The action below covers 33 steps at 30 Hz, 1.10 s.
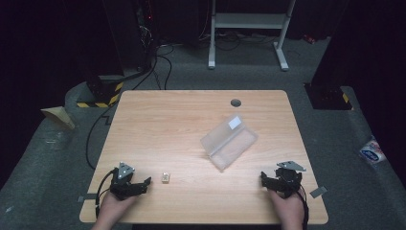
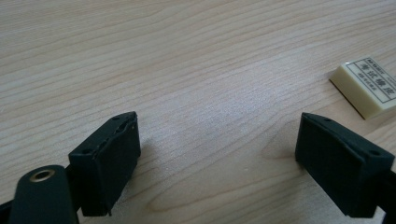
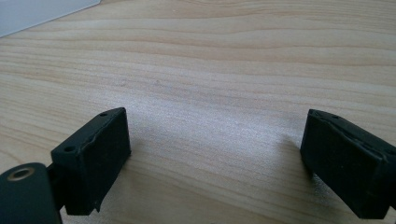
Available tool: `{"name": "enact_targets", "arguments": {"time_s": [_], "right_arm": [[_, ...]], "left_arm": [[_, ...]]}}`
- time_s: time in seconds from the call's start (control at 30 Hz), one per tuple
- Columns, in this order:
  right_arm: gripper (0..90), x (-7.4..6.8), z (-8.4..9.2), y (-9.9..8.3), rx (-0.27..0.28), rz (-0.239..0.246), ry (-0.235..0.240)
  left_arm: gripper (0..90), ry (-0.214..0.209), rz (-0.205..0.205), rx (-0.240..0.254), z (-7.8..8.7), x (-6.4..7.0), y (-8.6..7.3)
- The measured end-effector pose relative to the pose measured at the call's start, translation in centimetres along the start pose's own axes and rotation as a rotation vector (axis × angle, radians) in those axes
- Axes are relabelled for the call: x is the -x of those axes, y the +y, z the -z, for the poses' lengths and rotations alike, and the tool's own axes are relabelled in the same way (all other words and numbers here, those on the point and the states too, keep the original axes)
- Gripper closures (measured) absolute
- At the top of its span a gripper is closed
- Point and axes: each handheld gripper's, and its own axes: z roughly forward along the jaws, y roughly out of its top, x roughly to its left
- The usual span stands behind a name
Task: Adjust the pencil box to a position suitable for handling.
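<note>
I am holding the left gripper (image 1: 143, 183) at the lower left of the high view with its jaws spread and nothing between them — the small cream eraser (image 1: 165, 178) is lying just to its right on the table (image 1: 182, 115). The right gripper (image 1: 266, 178) is resting at the lower right, jaws likewise released and empty, with the clear plastic case (image 1: 229, 142) sitting above it toward the frame's centre.

Two black grippers, left gripper (image 1: 143, 182) at lower left and right gripper (image 1: 265, 178) at lower right, each with a grey three-cornered top plate, black trailing cable, blocky screw-holed pads (image 2: 109, 163) and brass-ringed pivot; hands bare.
</note>
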Motion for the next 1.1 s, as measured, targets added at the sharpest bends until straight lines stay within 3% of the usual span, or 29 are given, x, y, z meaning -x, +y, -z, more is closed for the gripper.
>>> {"name": "enact_targets", "arguments": {"time_s": [0.73,1.0,1.1], "right_arm": [[9.0,0.00,0.01,-0.01,0.002,0.007,0.004],[15.3,-0.15,0.26,-0.18,0.015,0.014,0.009],[22.9,-0.38,0.49,-0.31,0.031,0.040,0.026]], "left_arm": [[14.7,0.001,0.005,0.003,0.20,0.08,-0.21],[14.8,0.000,0.005,0.003,0.21,0.08,-0.21],[14.8,-0.001,0.005,0.003,0.21,0.07,-0.21]]}}
